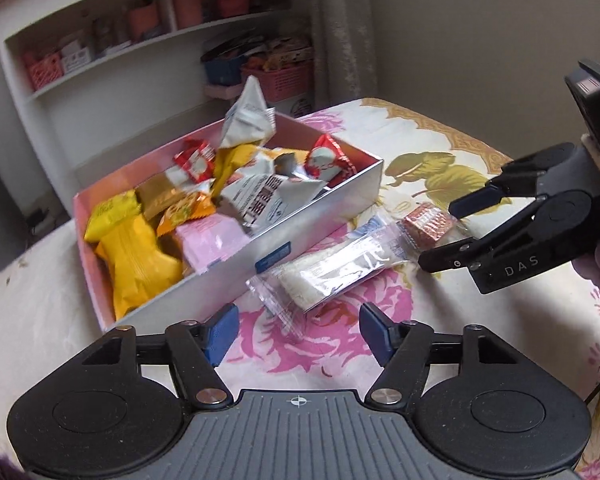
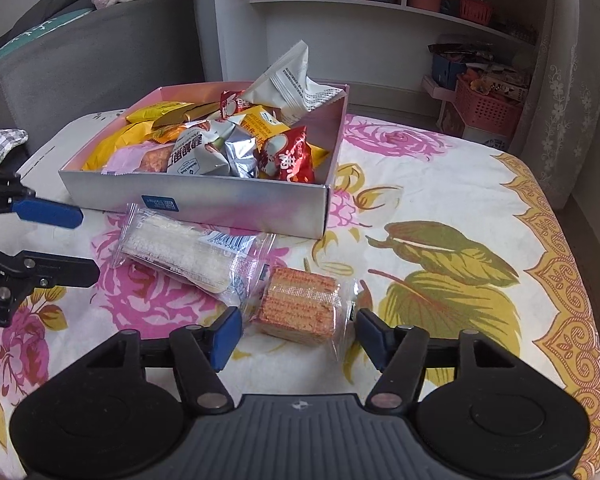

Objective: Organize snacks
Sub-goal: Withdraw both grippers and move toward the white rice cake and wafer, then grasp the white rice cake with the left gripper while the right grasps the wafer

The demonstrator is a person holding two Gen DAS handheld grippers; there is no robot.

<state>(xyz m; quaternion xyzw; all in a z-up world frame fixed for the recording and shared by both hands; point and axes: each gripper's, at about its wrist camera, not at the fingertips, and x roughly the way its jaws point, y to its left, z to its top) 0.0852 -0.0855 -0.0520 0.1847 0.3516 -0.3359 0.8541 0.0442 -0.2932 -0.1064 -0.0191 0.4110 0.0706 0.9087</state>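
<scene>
Snacks (image 2: 220, 148) fill the box (image 2: 236, 204) (two packets outside); both grippers gape wide.

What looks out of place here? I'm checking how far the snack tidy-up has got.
Two snacks lie outside the box on the flowered cloth: a white wafer pack and an orange wafer pack, right in front of it. Inside, a white bag sticks up above the rim. Both grippers, left and right, are open.
</scene>
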